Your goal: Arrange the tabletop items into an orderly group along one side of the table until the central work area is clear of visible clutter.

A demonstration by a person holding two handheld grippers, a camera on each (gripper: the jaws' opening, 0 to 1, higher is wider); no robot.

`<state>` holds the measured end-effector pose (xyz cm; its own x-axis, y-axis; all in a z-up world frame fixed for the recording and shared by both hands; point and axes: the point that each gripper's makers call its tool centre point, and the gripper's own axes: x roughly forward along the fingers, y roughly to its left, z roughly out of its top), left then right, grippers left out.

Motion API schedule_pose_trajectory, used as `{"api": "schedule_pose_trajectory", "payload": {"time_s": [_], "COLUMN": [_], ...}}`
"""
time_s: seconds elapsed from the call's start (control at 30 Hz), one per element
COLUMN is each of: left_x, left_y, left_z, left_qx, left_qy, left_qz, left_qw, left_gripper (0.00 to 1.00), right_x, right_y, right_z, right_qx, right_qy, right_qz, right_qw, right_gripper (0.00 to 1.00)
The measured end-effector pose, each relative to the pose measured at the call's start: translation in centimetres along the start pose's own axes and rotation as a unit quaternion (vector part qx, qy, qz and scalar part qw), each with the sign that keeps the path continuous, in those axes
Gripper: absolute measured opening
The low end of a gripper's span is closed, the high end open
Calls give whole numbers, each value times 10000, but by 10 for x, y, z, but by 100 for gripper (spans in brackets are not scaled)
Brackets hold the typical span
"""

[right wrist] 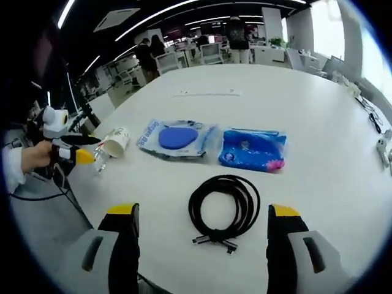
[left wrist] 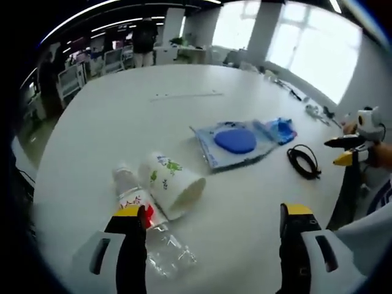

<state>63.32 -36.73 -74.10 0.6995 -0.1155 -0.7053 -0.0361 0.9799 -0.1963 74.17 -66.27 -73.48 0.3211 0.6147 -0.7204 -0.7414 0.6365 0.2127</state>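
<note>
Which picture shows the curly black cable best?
The right gripper view. The black cable lies whole and close between that gripper's open fingers, its plugs showing. In the left gripper view the cable is small, off beside the blue packets.

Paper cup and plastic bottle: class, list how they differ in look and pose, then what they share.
The paper cup is opaque white with green printing; the plastic bottle is clear with a red-and-white label. The paper cup is short and wide with an open mouth; the plastic bottle is longer and slimmer. Both lie on their sides, next to each other on the white table.
</note>
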Motion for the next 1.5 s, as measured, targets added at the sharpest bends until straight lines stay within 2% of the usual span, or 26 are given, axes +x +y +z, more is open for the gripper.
{"api": "schedule_pose_trajectory", "payload": {"time_s": [0.13,0.4,0.53,0.67,0.77,0.93,0.97,1.07,1.2,1.37,1.43,1.5], "left_x": [-2,2,3,4,2,5,6,7,13,18,18,17], "left_y": [-4,13,24,31,35,37,38,42,35,34,38,41], "left_z": [4,1,-1,2,2,0,3,4,6,3,3,3], "left_qx": [16,240,423,324,426,343,427,467,344,398,432,428], "left_qy": [-63,132,219,181,202,240,155,164,132,205,222,226], "left_qz": [11,161,334,444,680,714,766,869,747,844,950,1011], "left_qw": [10000,9995,9983,9983,9966,9966,9960,9950,9965,9954,9943,9937], "left_gripper": [84,79,69,60,55,48,47,41,33,25,20,10], "right_x": [1,3,3,3,3,1,1,1,0,-2,-2,-3], "right_y": [-3,-4,-1,2,2,8,8,9,10,9,7,5], "right_z": [-3,-12,-13,-16,-15,-15,-16,-17,-18,-21,-22,-22], "right_qx": [44,182,263,380,460,468,477,545,607,639,663,681], "right_qy": [-12,65,23,60,6,-11,-10,-12,-30,-10,-19,-24], "right_qz": [-5,19,26,110,97,106,110,120,129,106,85,73], "right_qw": [10000,9998,9996,9992,9989,9988,9988,9984,9981,9979,9978,9976], "right_gripper": [83,79,78,75,74,73,73,71,71,70,70,70]}}
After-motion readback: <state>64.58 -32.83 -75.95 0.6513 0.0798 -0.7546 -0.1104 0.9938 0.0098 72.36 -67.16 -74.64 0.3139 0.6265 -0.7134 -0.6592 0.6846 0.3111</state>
